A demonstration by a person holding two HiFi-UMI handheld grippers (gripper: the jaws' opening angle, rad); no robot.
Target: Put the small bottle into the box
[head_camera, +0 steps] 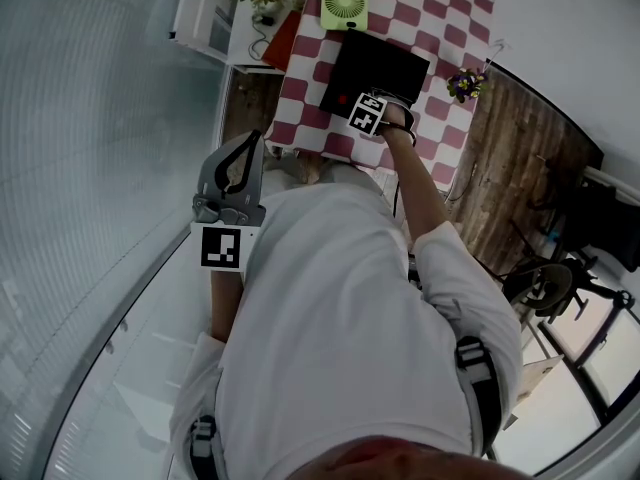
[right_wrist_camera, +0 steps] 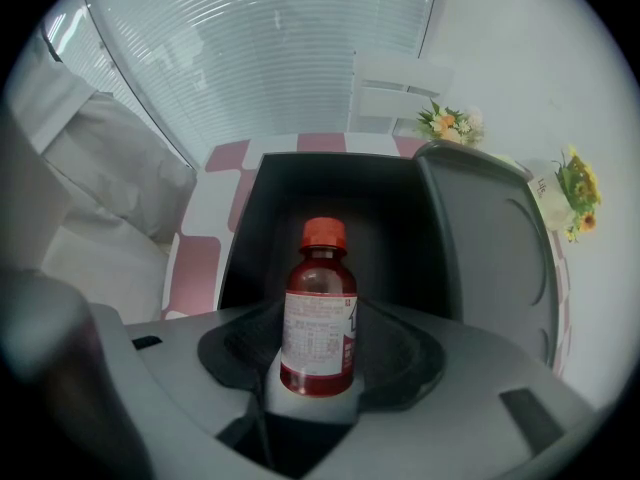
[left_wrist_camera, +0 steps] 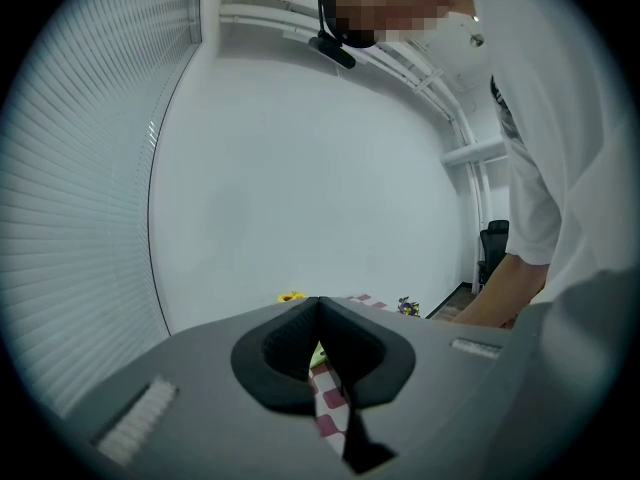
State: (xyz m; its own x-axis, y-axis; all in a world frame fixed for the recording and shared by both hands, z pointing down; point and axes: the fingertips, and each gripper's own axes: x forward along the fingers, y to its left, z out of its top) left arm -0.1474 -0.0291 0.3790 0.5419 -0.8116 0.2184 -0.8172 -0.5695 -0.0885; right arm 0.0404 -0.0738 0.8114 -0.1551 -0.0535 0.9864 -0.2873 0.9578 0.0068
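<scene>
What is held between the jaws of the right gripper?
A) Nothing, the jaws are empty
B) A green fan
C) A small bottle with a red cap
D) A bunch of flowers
C: in the right gripper view, the jaws of the right gripper are closed on the small bottle, which stands upright with its red cap on top and the open black box beyond it.

Light: cool, even daylight, moderately bright. Source: white slatted window blinds (right_wrist_camera: pixel 270 58), the brightest zone of the right gripper view.
Shadows: soft throughout. The interior of the open black rectangular box (right_wrist_camera: pixel 340 218) is dim, with detail lost.
Glare: faint sheen on the small brown glass bottle with red cap (right_wrist_camera: pixel 320 308).
Distortion: heavy fisheye bowing in all views, with black vignette corners in both gripper views.
Focus: the grey left tool (left_wrist_camera: pixel 318 306) is near and soft. The head view is low-contrast and greyish.
</scene>
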